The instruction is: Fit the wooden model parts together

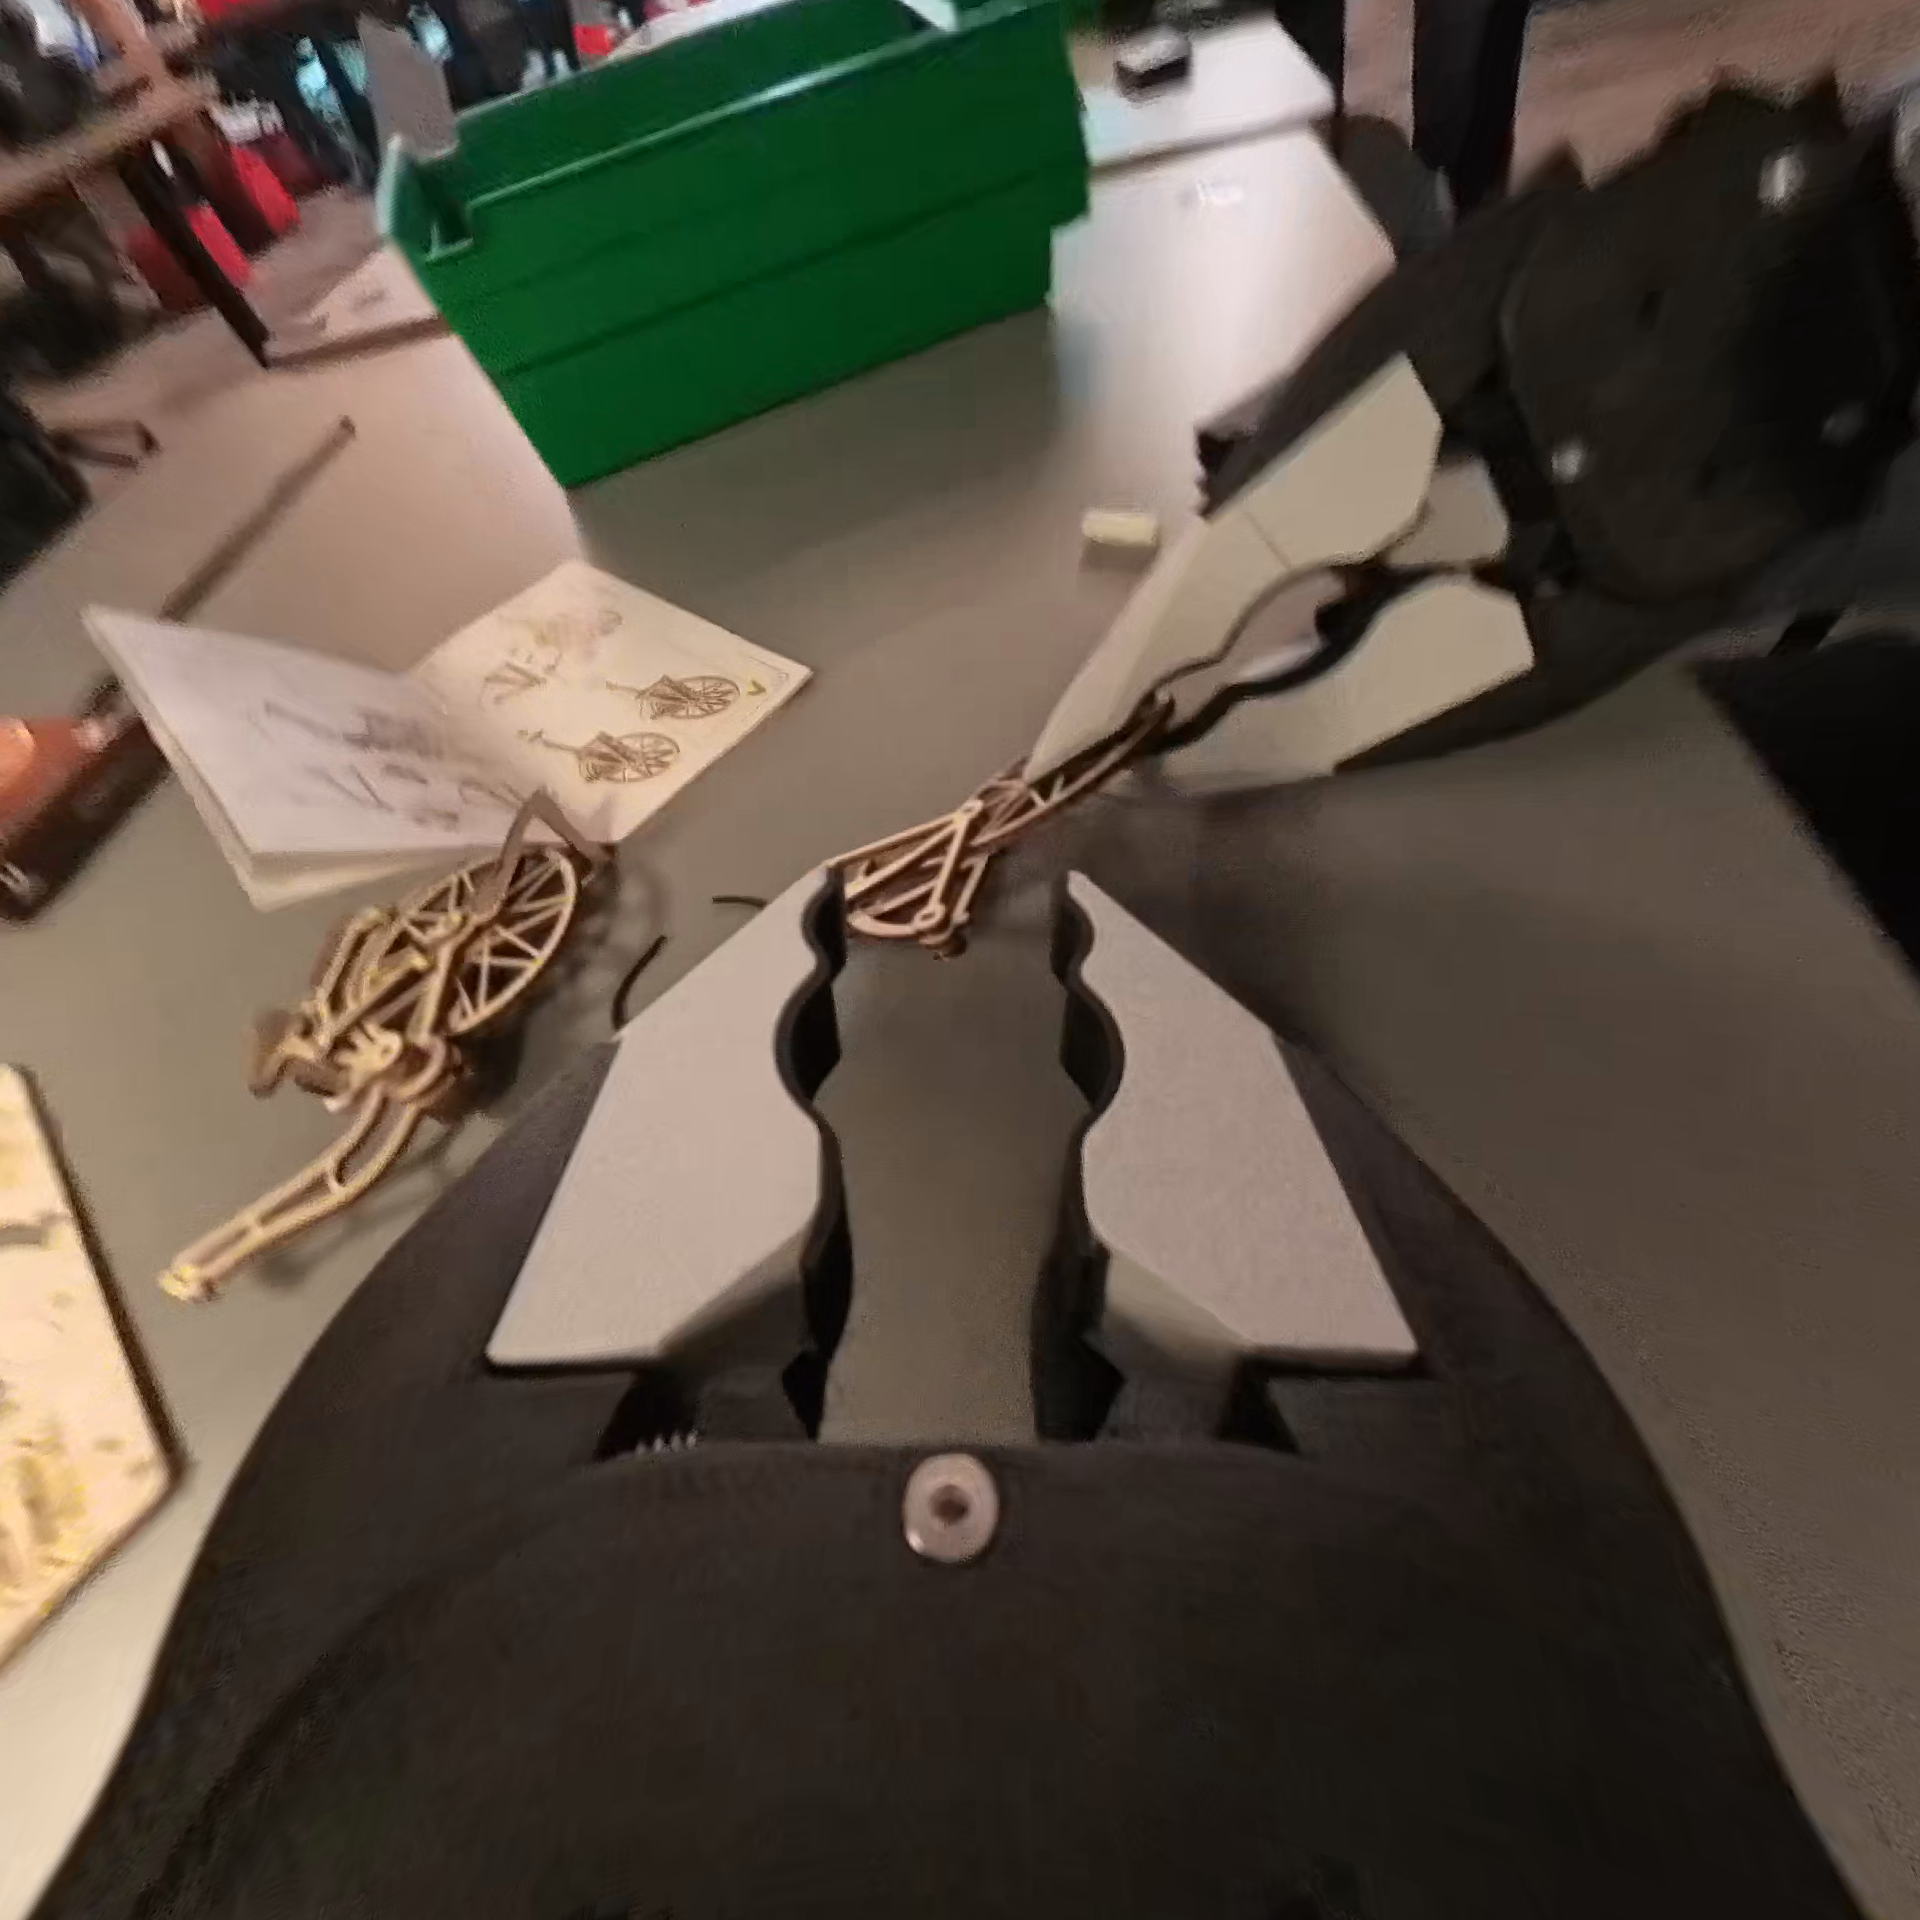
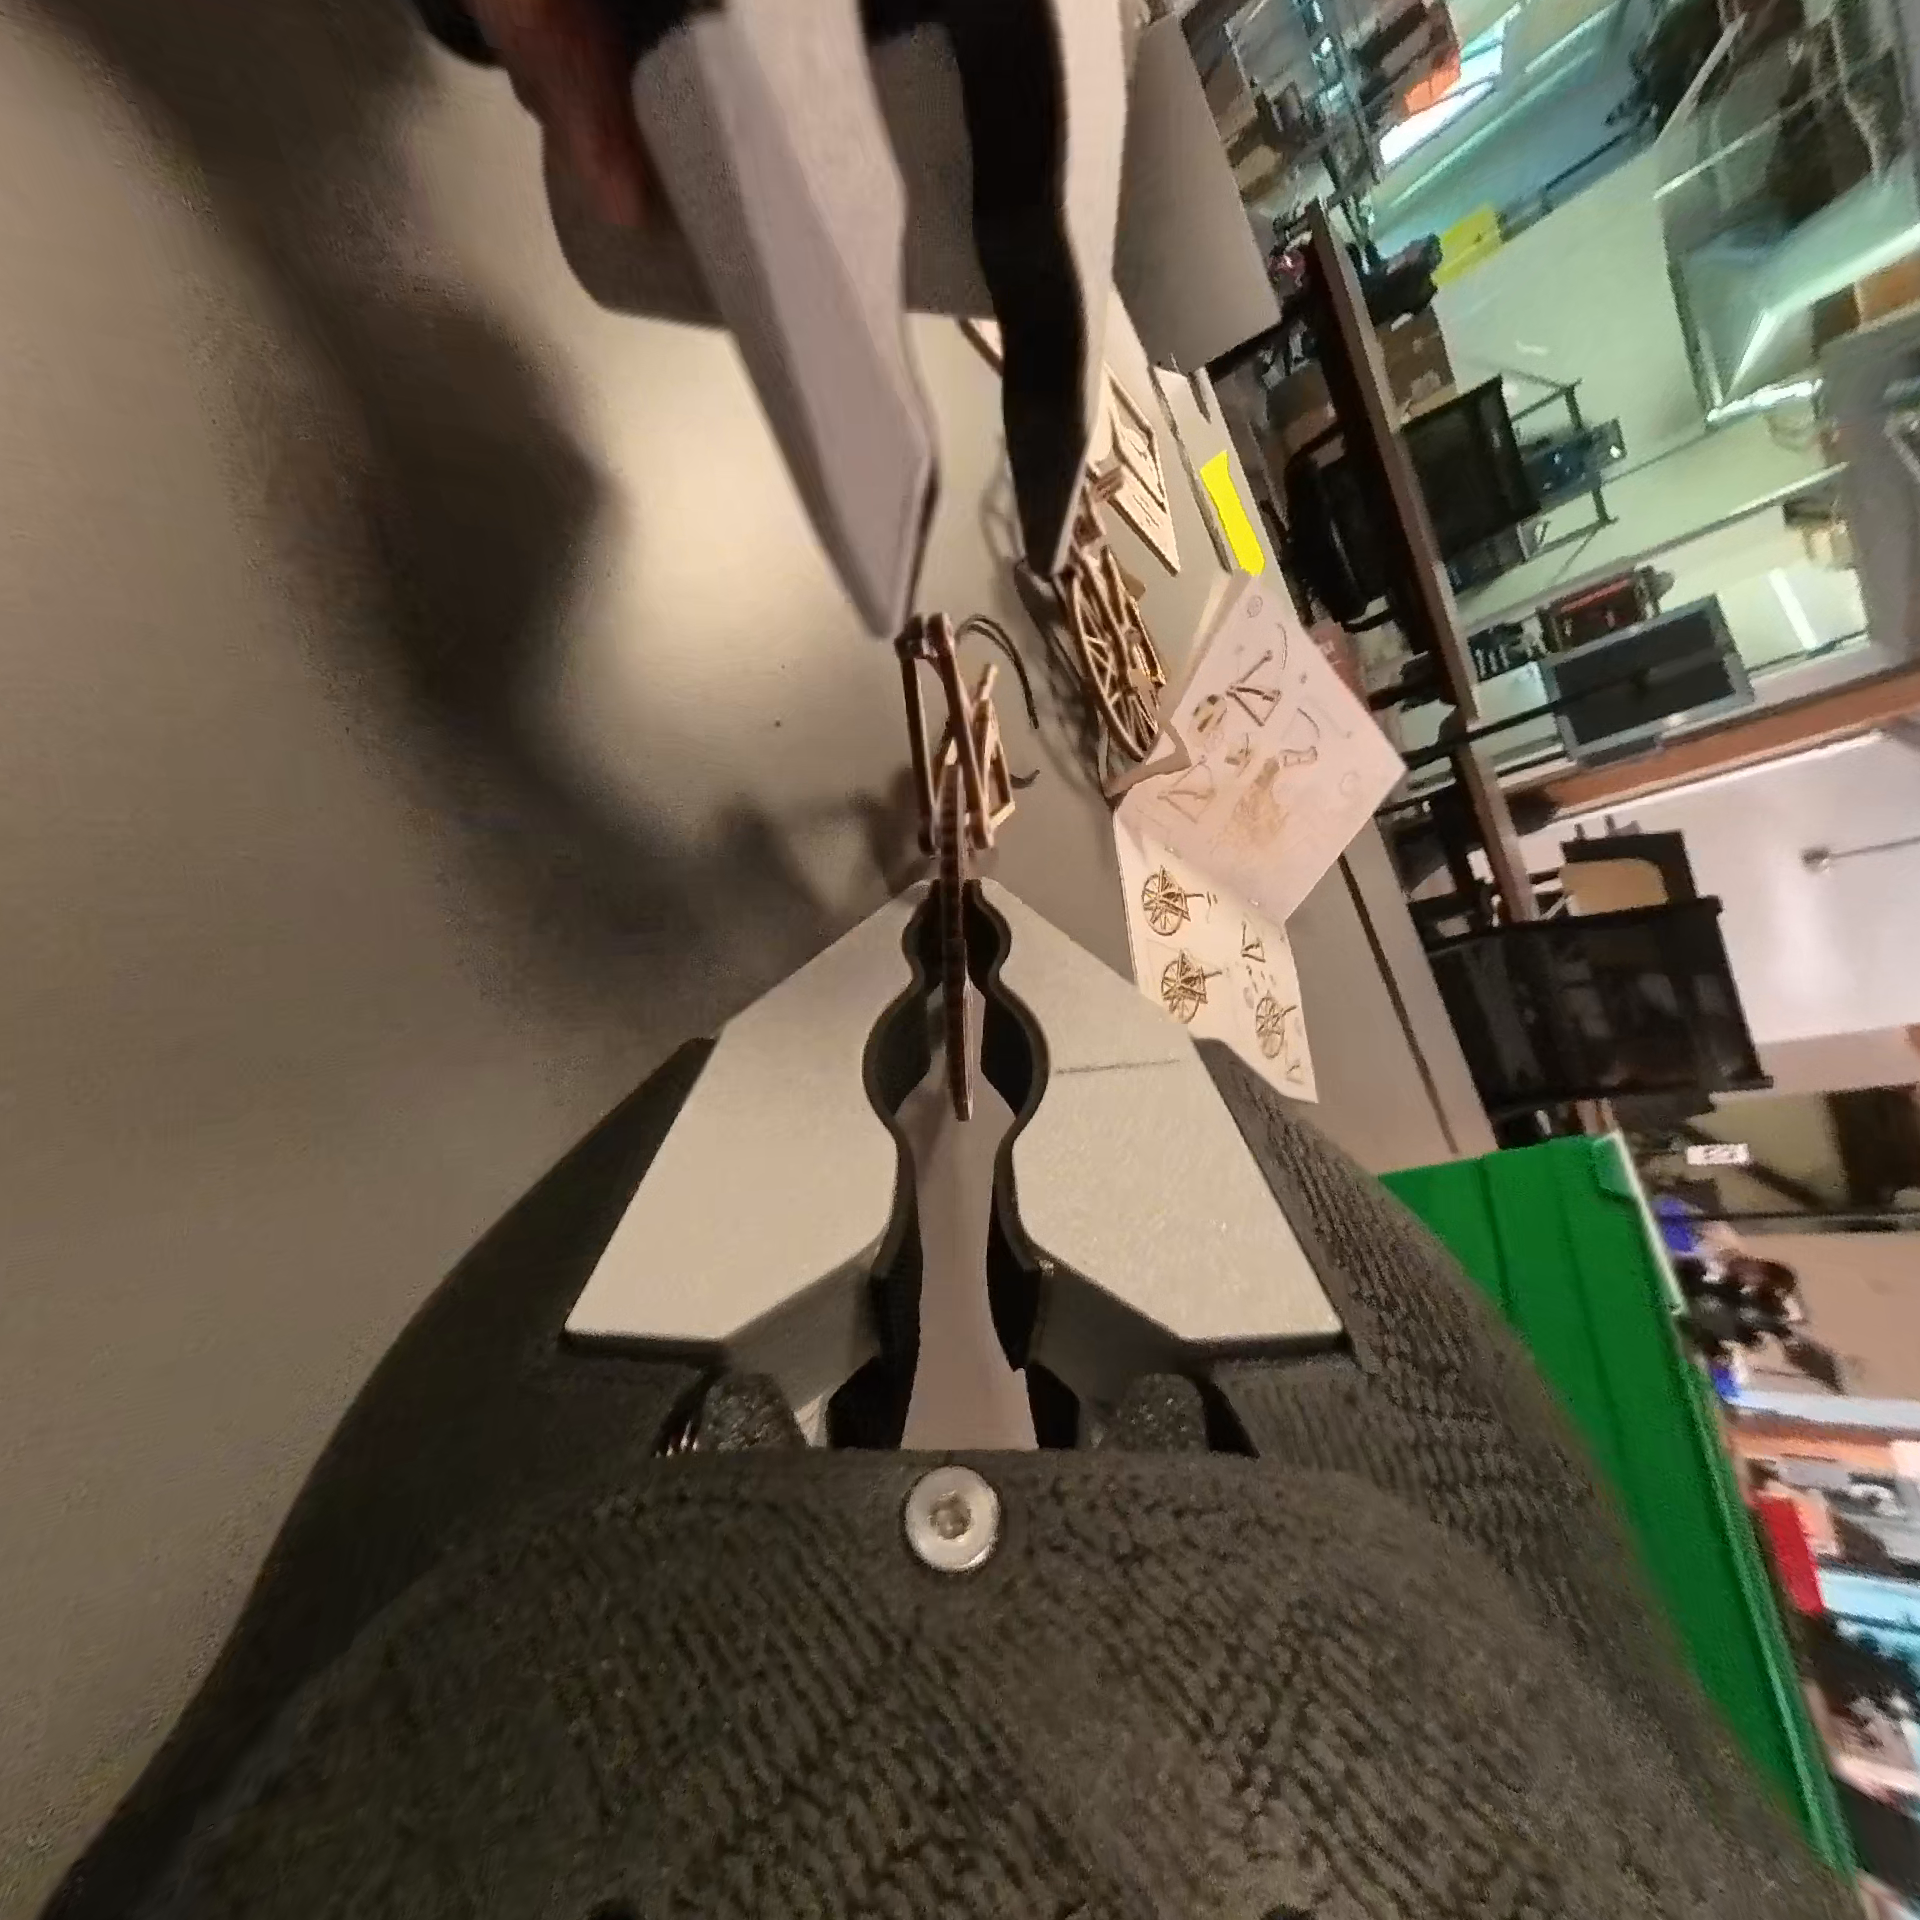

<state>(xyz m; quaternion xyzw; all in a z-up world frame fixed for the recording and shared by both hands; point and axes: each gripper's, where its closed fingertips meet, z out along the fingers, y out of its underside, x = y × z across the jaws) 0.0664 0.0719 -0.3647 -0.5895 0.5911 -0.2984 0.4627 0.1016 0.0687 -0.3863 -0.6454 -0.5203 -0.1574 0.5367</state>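
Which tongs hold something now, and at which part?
The right tongs pinch the wooden frame piece by its flat end edge. The left tongs are open, empty.

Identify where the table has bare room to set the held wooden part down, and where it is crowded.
Bare table lies right of the left gripper, and between the green bin and booklet. Crowded: left side, around the wheeled model and booklet.

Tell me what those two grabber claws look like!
Both the left gripper and the right gripper have a rough black body, one silver screw in the middle, and two pale grey pointed fingers with wavy black inner edges.
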